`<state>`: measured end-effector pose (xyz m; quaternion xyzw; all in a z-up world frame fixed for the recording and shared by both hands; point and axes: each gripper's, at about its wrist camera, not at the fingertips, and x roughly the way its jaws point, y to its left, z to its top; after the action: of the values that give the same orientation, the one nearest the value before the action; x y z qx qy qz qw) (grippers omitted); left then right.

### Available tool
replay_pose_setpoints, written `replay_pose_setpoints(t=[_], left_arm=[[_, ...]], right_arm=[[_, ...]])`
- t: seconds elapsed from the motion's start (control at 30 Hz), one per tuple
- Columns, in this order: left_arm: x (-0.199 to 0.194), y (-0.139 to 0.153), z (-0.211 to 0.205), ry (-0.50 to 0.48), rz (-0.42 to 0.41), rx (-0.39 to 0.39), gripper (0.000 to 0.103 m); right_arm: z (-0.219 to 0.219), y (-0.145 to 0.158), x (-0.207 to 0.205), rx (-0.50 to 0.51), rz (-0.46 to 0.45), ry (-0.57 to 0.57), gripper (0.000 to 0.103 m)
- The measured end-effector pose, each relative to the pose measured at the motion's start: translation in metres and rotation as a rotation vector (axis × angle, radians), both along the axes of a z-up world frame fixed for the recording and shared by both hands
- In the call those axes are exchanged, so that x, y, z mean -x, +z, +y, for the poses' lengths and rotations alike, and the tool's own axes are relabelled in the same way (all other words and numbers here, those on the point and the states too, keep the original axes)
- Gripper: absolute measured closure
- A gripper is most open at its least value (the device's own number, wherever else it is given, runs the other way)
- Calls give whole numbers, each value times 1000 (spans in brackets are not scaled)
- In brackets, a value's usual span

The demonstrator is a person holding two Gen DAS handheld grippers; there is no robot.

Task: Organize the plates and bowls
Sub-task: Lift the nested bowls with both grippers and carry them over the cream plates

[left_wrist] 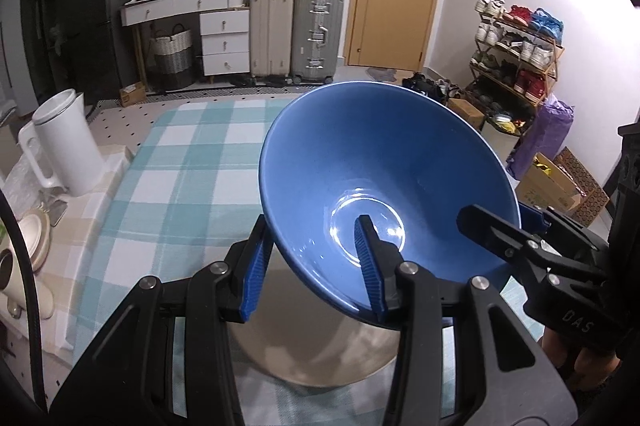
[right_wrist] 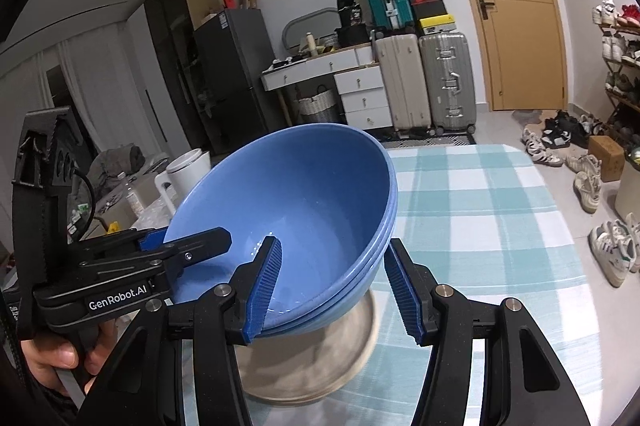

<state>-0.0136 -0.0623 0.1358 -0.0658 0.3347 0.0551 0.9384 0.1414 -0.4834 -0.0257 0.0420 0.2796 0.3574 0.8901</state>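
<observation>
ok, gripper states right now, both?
Left gripper: shut on the rim of the blue bowls.
Right gripper: shut on the opposite rim of the same stack.

Three blue bowls (nested), one beige plate, two hand-held grippers, one white kettle.

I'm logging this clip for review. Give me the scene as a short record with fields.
held item: stack of blue bowls, tilted, lifted off the table
left gripper: clamps the near rim, one finger inside
right gripper: straddles the opposite rim
below: beige plate on the checked tablecloth
left of table: white kettle
</observation>
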Motion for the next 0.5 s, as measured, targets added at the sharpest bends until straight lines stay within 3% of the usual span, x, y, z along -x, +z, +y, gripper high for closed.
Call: replay_pose_setpoints(t=[0.5], left_arm=[[10, -29, 30, 24, 13, 4, 64]], right_arm=[[34, -19, 12, 46, -10, 36, 47]])
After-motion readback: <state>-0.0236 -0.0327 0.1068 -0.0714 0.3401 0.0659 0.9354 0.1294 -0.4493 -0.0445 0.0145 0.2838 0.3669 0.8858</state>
